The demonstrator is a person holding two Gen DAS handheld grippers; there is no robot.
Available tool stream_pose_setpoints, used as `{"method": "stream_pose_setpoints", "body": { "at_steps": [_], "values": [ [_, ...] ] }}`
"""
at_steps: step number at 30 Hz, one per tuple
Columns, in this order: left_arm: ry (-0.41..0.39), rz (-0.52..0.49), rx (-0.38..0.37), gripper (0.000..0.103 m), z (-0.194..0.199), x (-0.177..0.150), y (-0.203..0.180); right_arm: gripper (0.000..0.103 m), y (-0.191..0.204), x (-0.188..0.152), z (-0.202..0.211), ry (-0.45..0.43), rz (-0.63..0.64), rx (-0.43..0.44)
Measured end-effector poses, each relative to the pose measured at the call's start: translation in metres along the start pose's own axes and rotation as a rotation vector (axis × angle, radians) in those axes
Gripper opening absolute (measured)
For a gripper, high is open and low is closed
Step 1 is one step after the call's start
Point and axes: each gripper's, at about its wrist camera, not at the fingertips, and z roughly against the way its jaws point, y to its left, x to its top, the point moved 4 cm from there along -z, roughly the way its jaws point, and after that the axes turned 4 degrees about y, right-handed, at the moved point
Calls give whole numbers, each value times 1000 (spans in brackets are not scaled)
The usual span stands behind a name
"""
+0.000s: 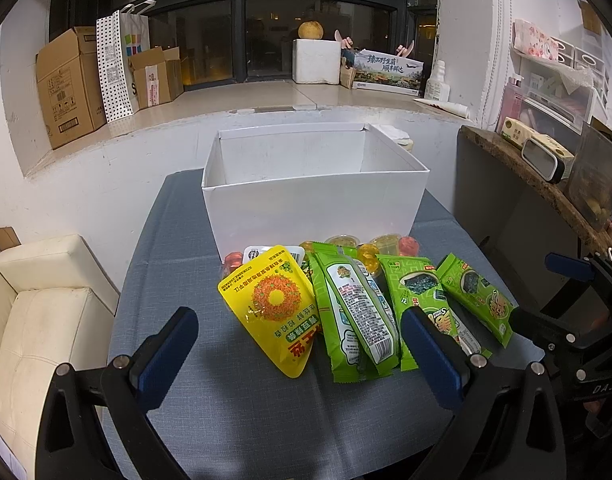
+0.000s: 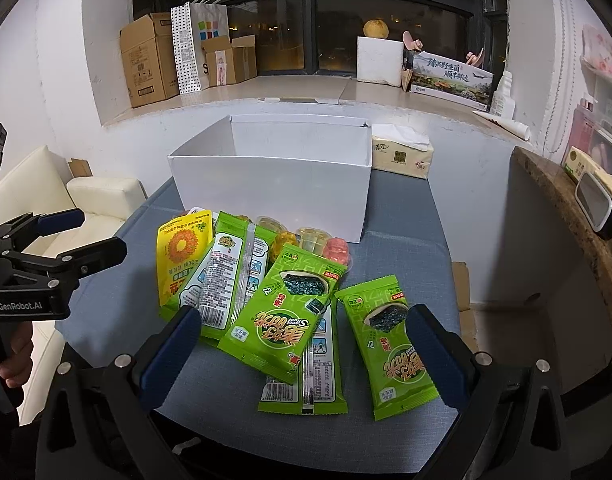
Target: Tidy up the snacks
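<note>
Currently both grippers hover low over a grey cloth-covered tabletop (image 1: 233, 420), jaws spread wide and gripping nothing. The left gripper (image 1: 301, 356) faces a heap of snacks with its blue-padded fingers (image 1: 167, 354) on either side of the near edge of the pile; the right gripper (image 2: 303, 354) does the same from the other side, its right finger just in front of a lone green seaweed snack packet (image 2: 390, 344).

The pile lies on the tabletop just in front of an open white cardboard box (image 1: 314, 204). It holds a yellow pouch printed with an orange ring (image 1: 275, 308) on the left, several overlapping green foil seaweed packets (image 2: 285, 320), some face down showing barcodes, and small clear jelly cups in yellow and red (image 2: 338, 252) nearest the box wall. A soft pack of tissues (image 2: 402, 152) sits behind the box's right corner.
</note>
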Motion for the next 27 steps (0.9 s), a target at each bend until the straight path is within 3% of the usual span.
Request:
{"method": "stream_pose_setpoints", "body": {
  "at_steps": [22,27],
  "values": [
    [0,-1,-1,103,0,0,0,103,0,0,1,-4,3,6],
    [5,-4,-1,103,-2,-2,0,103,-17,-3,-7,4,62,-22]
  ]
}}
